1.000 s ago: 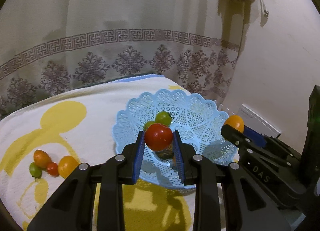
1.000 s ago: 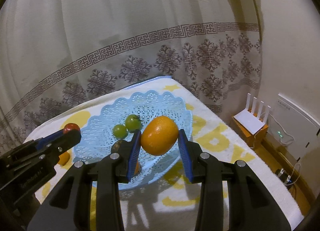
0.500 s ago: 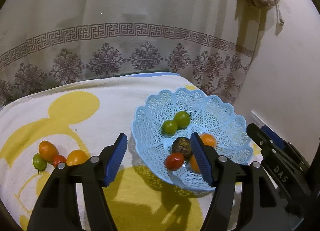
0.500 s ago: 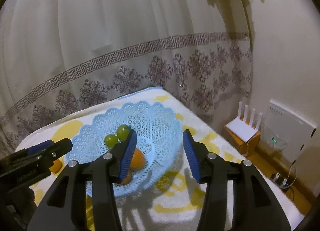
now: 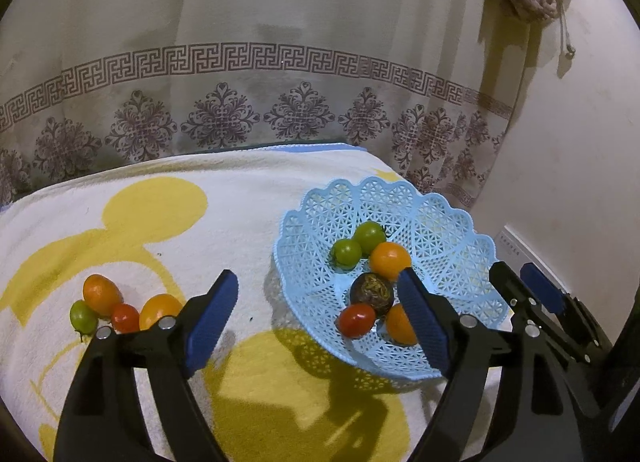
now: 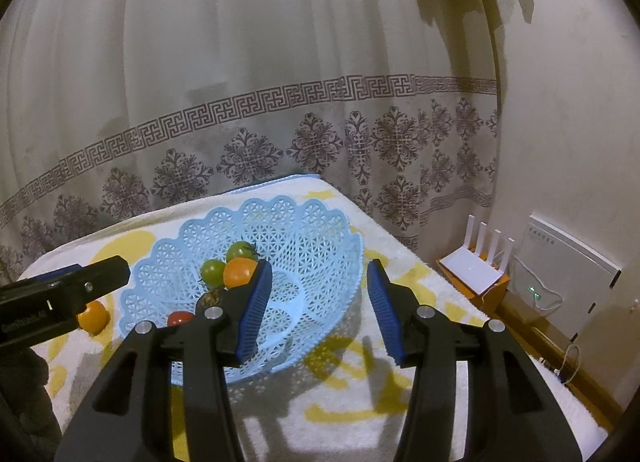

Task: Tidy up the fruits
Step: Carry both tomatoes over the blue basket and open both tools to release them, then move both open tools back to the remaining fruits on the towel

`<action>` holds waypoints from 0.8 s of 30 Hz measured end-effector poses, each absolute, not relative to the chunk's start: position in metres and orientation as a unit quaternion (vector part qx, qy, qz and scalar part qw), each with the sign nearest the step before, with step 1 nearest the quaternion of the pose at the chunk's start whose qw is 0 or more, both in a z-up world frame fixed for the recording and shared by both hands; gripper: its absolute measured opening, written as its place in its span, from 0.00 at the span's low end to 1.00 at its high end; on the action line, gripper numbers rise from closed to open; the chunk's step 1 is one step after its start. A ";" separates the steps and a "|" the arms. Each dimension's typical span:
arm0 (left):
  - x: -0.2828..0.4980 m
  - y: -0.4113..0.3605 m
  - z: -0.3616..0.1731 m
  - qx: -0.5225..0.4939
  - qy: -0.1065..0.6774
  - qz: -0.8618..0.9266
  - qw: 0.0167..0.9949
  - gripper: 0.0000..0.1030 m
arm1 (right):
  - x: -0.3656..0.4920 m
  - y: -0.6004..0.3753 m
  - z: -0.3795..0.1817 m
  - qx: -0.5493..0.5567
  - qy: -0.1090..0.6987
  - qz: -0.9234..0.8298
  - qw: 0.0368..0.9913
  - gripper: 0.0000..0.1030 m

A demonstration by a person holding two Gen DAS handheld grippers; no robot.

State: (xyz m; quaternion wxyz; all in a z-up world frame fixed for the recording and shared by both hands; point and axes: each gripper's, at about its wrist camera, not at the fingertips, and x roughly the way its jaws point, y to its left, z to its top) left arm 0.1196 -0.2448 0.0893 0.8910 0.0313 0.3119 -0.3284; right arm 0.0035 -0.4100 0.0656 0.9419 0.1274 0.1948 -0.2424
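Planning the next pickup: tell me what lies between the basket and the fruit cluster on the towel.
Bare towel only, seen in the left wrist view, between basket and fruit cluster.

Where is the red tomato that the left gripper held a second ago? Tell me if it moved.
Yes. The red tomato dropped from between the left gripper's fingers into the blue basket, beside the dark fruit.

Six fruits [image 5: 374,260] in blue basket [image 5: 448,222]

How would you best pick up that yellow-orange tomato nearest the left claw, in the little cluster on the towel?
Grip the yellow-orange tomato across its middle, coming from above. A red tomato sits tight against its left, so probably place one finger on the near side and one on the far side, both of which look free on the towel.
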 end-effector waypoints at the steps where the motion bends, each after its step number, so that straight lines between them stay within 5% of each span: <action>1: 0.120 -0.245 0.089 0.031 0.313 -0.328 0.891 0.79 | 0.003 -0.410 0.065 0.128 0.195 -0.243 0.942 0.50; 24: 0.125 -0.237 0.091 0.036 0.309 -0.306 0.900 0.82 | 0.002 -0.417 0.063 0.143 0.194 -0.247 0.938 0.50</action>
